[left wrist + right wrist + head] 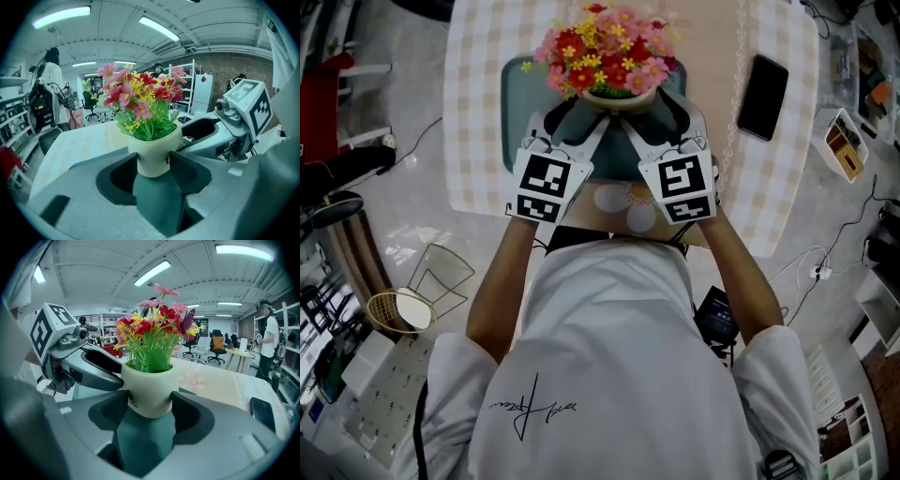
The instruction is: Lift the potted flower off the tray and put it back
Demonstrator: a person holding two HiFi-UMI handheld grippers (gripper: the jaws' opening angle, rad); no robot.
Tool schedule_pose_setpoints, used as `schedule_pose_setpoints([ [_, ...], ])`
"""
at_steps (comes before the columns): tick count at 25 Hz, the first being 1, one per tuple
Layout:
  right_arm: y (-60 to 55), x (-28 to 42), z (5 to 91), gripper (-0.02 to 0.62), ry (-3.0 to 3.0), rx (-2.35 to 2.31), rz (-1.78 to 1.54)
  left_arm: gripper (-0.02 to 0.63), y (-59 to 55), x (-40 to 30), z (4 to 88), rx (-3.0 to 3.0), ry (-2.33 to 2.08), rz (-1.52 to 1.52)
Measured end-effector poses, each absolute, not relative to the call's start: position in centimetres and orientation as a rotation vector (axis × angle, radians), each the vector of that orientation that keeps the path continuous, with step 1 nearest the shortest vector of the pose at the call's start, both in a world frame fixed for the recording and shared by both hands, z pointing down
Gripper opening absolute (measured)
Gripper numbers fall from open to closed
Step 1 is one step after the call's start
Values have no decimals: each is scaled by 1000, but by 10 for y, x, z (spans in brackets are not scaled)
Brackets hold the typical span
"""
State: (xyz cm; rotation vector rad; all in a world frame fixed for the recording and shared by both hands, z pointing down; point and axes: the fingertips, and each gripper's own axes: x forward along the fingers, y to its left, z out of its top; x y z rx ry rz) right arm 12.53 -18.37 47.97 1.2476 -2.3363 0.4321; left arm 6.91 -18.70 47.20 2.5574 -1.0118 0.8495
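A cream pot (619, 97) of red, pink and yellow flowers (605, 49) stands over the teal tray (517, 103) on the checked table. Both of my grippers hold it from the near side. In the left gripper view my left gripper (153, 161) has its dark pads pressed on both sides of the pot (152, 154). In the right gripper view my right gripper (150, 399) clasps the pot (149, 392) the same way, from the other side. From above, the left gripper (581, 117) and right gripper (661, 112) meet under the blooms. Whether the pot's base touches the tray I cannot tell.
A black phone (763, 97) lies on the table (478, 141) to the right of the tray. A small box (846, 141) sits off the table's right edge. A wire basket (398, 309) and cables are on the floor at the left.
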Motion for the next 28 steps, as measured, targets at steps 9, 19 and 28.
schedule_pose_setpoints([
  [9, -186, 126, 485, 299, -2347, 1236, 404, 213, -188, 70, 476, 2573, -1062, 844],
  [19, -188, 127, 490, 296, -2339, 1237, 357, 213, -189, 70, 481, 2579, -1107, 850],
  [28, -188, 127, 492, 295, -2326, 1245, 358, 213, -188, 71, 482, 2579, -1137, 856],
])
